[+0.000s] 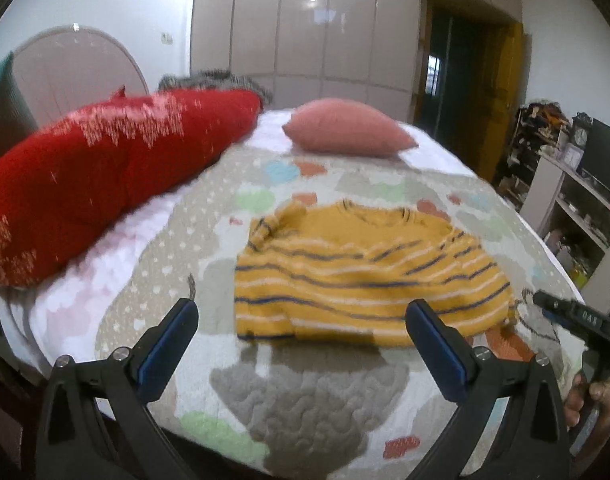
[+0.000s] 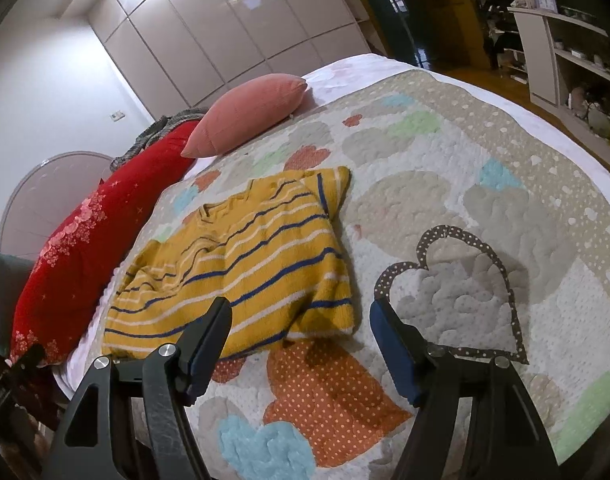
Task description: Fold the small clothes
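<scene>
Both the left gripper (image 1: 301, 320) and right gripper (image 2: 301, 324) gape empty; striped sweater (image 1: 361, 276) at 12, bare quilt (image 2: 485, 200) toward 2.

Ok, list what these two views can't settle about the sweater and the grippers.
- Sweater near hem: left wrist view, partly behind a finger; motion blur smears the stripes.
- Sweater's near left corner: right wrist view, covered by a finger.
- Underside and layers of the folds: hidden in both views by the top layer.
- Right gripper: left wrist view, blurred and cut off by the right edge.
- Hand: mostly hidden at the edge.
</scene>
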Motion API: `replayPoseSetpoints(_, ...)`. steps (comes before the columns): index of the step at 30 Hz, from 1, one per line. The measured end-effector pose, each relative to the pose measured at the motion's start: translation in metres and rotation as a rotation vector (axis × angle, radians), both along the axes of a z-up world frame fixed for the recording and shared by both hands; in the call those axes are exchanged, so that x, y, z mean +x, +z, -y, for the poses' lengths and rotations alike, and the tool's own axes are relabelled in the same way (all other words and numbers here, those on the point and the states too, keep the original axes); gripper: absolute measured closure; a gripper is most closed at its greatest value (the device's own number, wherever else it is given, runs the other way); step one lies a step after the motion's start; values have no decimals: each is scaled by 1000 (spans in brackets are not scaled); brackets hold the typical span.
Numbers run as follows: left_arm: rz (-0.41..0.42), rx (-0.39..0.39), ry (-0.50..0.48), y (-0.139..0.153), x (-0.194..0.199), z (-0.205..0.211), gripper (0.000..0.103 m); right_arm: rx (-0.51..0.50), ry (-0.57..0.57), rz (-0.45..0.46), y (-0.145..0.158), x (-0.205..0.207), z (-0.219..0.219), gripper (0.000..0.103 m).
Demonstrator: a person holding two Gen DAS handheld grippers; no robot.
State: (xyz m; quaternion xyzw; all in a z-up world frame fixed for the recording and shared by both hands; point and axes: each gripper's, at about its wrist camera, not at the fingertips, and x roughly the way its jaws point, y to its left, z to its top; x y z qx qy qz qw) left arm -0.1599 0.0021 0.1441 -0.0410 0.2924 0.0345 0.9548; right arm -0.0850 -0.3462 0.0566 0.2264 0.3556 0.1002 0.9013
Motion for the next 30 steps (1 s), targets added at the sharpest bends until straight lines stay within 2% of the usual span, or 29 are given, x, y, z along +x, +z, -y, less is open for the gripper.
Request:
replayPoseSetpoints(4, 11, -5, -22, 4, 2, 9, 0, -6, -11, 14, 1, -7, 6, 26)
replayPoseSetpoints(7, -25, -55, -53, 1, 6, 15, 0, -14, -23, 25, 4, -12, 11, 24)
replayPoseSetpoints(11, -56, -43, -51, -7, 9, 25, 0, -28, -29, 34, 7, -17, 14, 24)
replayPoseSetpoints(15, -31, -12, -39, -6, 5, 32, 0, -61, -26, 51, 11, -22, 12, 24)
replayPoseSetpoints(21, 57, 17, -24, 6, -5, 36, 0, -102, -10, 84, 18, -28, 5, 22)
replayPoseSetpoints(25, 47, -8, -45, 4, -6, 34, 0, -77, -16, 88, 16, -29, 5, 21)
replayPoseSetpoints(30, 24, -1, -13, 0, -8, 25, 0, -47, 0, 71, 8, -24, -2, 20)
